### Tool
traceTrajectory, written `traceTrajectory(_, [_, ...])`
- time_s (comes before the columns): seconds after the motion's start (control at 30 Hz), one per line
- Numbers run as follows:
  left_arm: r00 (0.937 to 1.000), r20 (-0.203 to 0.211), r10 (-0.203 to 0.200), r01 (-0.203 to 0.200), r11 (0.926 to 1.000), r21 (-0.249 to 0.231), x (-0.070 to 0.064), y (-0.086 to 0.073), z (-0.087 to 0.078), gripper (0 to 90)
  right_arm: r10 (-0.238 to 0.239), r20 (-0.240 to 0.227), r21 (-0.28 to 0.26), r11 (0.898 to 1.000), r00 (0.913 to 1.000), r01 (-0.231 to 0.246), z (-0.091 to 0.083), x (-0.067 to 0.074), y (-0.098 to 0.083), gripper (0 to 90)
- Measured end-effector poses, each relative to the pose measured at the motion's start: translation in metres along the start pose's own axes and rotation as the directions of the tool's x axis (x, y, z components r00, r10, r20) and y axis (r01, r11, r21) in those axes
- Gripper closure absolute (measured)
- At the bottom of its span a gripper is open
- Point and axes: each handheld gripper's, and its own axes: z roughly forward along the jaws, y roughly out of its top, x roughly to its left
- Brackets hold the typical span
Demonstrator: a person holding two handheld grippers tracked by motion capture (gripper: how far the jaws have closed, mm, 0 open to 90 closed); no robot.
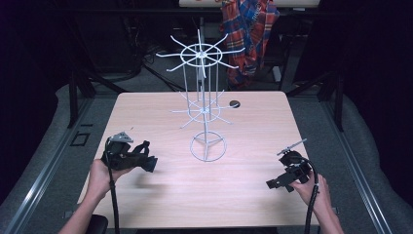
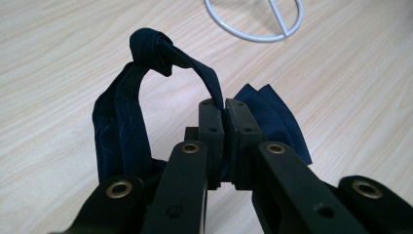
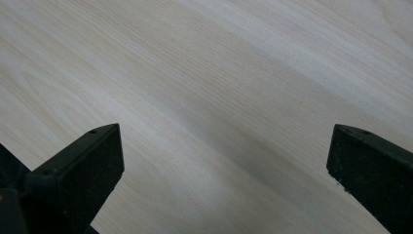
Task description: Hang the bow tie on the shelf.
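Pinching a dark blue tie (image 2: 122, 122) in your left tool (image 2: 224, 109), you are holding the right tool (image 3: 219, 161) wide open over bare counter (image 1: 253, 195), wire rack (image 1: 207, 146) standing between them.

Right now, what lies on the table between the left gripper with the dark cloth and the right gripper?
In the high view, bare wood lies between the left gripper, shut on the dark cloth, and the open right gripper. The white wire rack stands farther back.

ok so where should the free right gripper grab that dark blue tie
Best bet is the knotted loop at the top of the tie: it arches clear of the table. Bring the right gripper, jaws open, in from the side, away from the left gripper clamping the strap.
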Motion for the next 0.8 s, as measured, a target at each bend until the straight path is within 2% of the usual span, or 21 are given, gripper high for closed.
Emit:
traceTrajectory(0.03, [1.0000, 0.002, 0.002, -0.002, 1.0000, -0.003, 0.000, 0.001, -0.001, 86.2, 0.004, -0.012, -0.003, 1.000, 0.9999, -0.004, 0.000, 0.000, 0.000, 0.0])
traceTrajectory(0.17, [1.0000, 0.002, 0.000, 0.000, 0.9998, -0.020, 0.000, 0.003, -0.003, 86.2, -0.009, -0.004, 0.013, 1.000, 1.0000, 0.009, 0.000, -0.001, 0.000, 0.0])
traceTrajectory(0.2, [1.0000, 0.001, 0.001, -0.001, 0.9997, -0.024, 0.000, 0.003, -0.003, 86.2, 0.003, -0.016, 0.000, 1.000, 0.9999, -0.003, 0.000, 0.000, 0.000, 0.0])
traceTrajectory(0.33, [1.0000, 0.006, 0.001, -0.001, 0.9995, -0.033, 0.000, 0.005, -0.005, 86.3, -0.011, 0.001, -0.003, 1.000, 0.9999, 0.011, 0.001, -0.001, 0.000, 0.0])
traceTrajectory(0.8, [0.9999, 0.014, -0.003, 0.004, 0.9958, -0.091, 0.000, 0.013, -0.012, 86.2, -0.014, -0.004, 0.011, 1.000, 0.9999, 0.014, 0.001, -0.001, 0.000, 0.0])
